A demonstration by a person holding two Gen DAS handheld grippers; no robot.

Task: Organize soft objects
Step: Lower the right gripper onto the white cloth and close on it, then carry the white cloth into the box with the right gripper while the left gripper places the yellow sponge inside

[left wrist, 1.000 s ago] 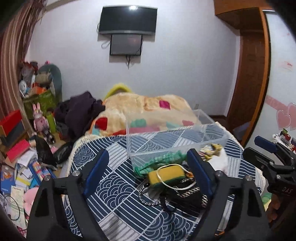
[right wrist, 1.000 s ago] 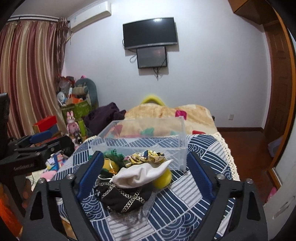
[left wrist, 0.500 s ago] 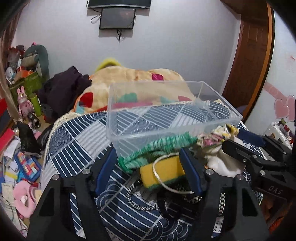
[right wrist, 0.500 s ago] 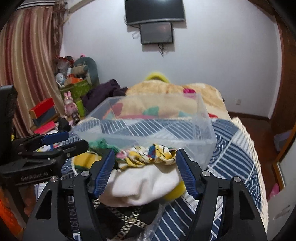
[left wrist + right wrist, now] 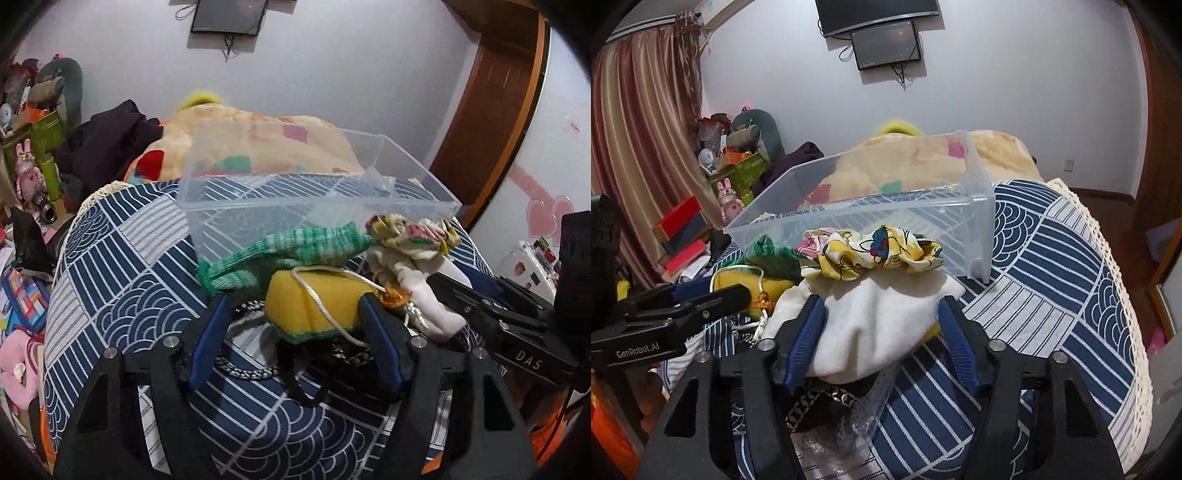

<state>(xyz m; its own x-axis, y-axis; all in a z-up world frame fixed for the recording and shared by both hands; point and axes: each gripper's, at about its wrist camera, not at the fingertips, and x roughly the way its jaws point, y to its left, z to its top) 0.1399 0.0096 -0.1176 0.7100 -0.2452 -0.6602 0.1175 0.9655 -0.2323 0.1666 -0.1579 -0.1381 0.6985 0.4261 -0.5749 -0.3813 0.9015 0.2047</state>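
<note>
Just before the clear bin, the left gripper spreads wide around the yellow sponge. Beside it, the right gripper gapes either side of the white cloth.

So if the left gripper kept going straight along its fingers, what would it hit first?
The yellow sponge, most likely. It sits between the open blue fingers of the left gripper, with a white cord draped over it. The green knitted sock lies just behind; depth is uncertain.
</note>
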